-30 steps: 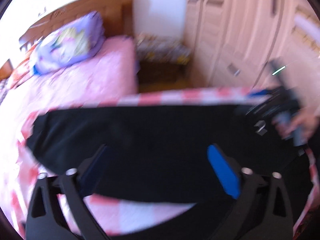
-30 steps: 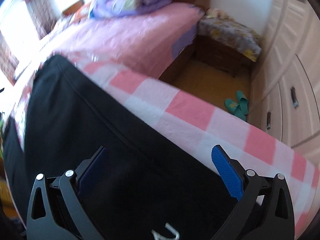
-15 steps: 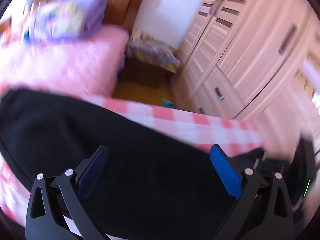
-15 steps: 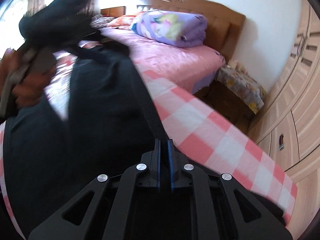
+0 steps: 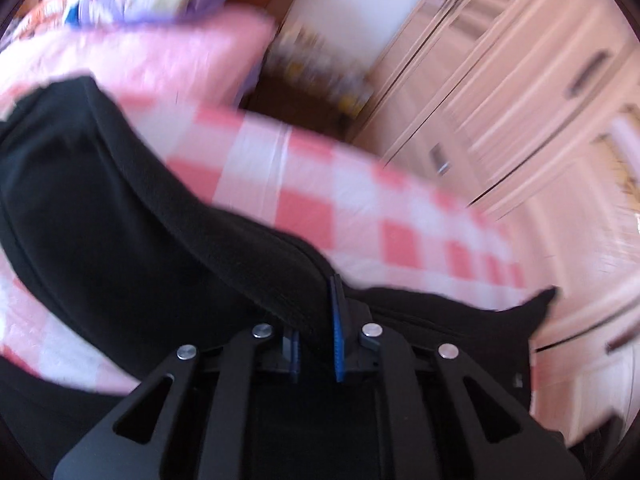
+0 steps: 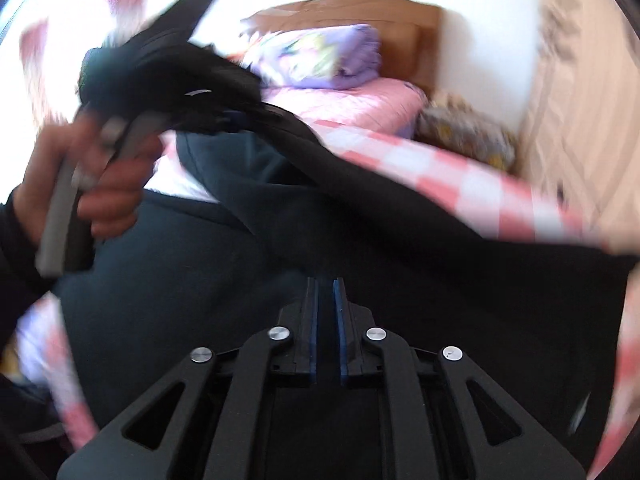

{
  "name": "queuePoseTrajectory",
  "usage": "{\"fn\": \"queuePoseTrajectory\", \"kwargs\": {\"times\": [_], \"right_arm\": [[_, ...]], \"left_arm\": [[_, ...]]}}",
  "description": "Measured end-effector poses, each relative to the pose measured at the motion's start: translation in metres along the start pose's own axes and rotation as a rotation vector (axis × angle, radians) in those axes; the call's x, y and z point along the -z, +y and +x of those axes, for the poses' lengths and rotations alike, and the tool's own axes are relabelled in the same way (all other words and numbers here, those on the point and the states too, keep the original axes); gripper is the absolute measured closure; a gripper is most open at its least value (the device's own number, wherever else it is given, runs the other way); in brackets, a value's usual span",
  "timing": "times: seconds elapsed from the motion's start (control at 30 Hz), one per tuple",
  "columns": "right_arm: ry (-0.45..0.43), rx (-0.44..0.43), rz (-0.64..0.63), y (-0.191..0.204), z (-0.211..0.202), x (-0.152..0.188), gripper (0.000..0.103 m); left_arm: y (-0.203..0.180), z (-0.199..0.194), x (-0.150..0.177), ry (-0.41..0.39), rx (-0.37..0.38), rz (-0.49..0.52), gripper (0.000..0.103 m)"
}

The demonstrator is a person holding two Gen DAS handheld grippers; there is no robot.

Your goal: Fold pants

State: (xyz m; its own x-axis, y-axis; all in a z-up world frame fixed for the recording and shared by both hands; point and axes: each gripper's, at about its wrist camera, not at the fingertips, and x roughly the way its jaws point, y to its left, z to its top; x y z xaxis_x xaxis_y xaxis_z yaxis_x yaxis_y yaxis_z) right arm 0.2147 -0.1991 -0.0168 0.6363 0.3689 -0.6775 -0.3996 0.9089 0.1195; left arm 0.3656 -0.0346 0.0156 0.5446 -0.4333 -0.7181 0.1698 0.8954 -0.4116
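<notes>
Left wrist view: mounted just behind the left claw [image 5: 316, 320], very near the black pants [image 5: 120, 208], facing across the checkered surface [image 5: 304, 208] toward the wardrobe [image 5: 520, 80]. Right wrist view: behind the right claw [image 6: 325, 312], equally near, facing the headboard [image 6: 360, 12]. Shared: pants, checkered surface, pink bed [image 5: 140, 56], purple quilt [image 6: 320, 56], nightstand [image 6: 468, 128].
</notes>
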Motion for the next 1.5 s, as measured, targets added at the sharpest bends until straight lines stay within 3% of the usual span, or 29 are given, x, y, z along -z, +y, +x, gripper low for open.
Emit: {"fn": "queuePoseTrajectory", "kwargs": {"times": [0.03, 0.07, 0.23, 0.37, 0.43, 0.5, 0.63, 0.67, 0.7, 0.77, 0.87, 0.9, 1.03, 1.13, 1.17, 1.3, 1.5], "right_arm": [[-0.023, -0.04, 0.078, -0.009, -0.01, 0.008, 0.057], [-0.054, -0.066, 0.167, -0.019, -0.021, 0.018, 0.005], [-0.197, -0.074, 0.421, -0.052, -0.056, 0.058, 0.004], [-0.225, -0.063, 0.519, -0.062, -0.067, 0.07, 0.004], [-0.201, -0.01, 0.571, -0.069, -0.065, 0.071, 0.004], [-0.179, 0.023, 0.624, -0.076, -0.059, 0.07, 0.004], [-0.237, 0.102, 0.73, -0.102, -0.058, 0.055, 0.004], [-0.244, 0.116, 0.764, -0.111, -0.056, 0.052, 0.004], [-0.252, 0.123, 0.8, -0.119, -0.053, 0.048, 0.004], [-0.27, 0.133, 0.866, -0.138, -0.045, 0.044, 0.004], [-0.298, 0.129, 0.942, -0.152, -0.036, 0.046, 0.008], [-0.335, 0.107, 0.943, -0.156, -0.034, 0.045, 0.017], [-0.371, 0.052, 0.975, -0.169, -0.033, 0.045, 0.032], [-0.351, 0.07, 0.962, -0.176, -0.031, 0.039, 0.061], [-0.361, 0.073, 0.962, -0.174, -0.03, 0.042, 0.084], [-0.425, 0.086, 0.942, -0.152, -0.063, 0.082, 0.086], [-0.441, 0.067, 0.941, -0.155, -0.061, 0.092, 0.086]], "left_arm": [[-0.002, -0.014, 0.005, -0.037, 0.019, 0.015, 0.092], [-0.006, -0.027, 0.013, -0.063, 0.041, 0.033, 0.092], [-0.005, -0.059, 0.055, -0.094, 0.082, 0.045, 0.092], [0.005, -0.061, 0.101, -0.123, 0.076, 0.056, 0.091], [0.021, -0.058, 0.119, -0.101, 0.086, 0.031, 0.091], [0.04, -0.052, 0.128, -0.088, 0.113, -0.003, 0.09], [0.053, -0.047, 0.137, -0.105, 0.155, -0.016, 0.085], [0.055, -0.049, 0.136, -0.121, 0.167, -0.026, 0.079], [0.059, -0.051, 0.137, -0.131, 0.16, -0.036, 0.063], [0.065, -0.05, 0.137, -0.13, 0.143, -0.072, 0.054], [0.077, -0.049, 0.133, -0.117, 0.175, -0.137, 0.043], [0.082, -0.049, 0.132, -0.116, 0.186, -0.164, 0.042], [0.082, -0.049, 0.131, -0.122, 0.197, -0.166, 0.042], [0.077, -0.048, 0.129, -0.121, 0.194, -0.152, 0.039], [0.076, -0.047, 0.128, -0.121, 0.196, -0.155, 0.039], [0.085, -0.051, 0.13, -0.128, 0.213, -0.188, 0.038], [0.089, -0.051, 0.121, -0.103, 0.25, -0.255, 0.023]]}}
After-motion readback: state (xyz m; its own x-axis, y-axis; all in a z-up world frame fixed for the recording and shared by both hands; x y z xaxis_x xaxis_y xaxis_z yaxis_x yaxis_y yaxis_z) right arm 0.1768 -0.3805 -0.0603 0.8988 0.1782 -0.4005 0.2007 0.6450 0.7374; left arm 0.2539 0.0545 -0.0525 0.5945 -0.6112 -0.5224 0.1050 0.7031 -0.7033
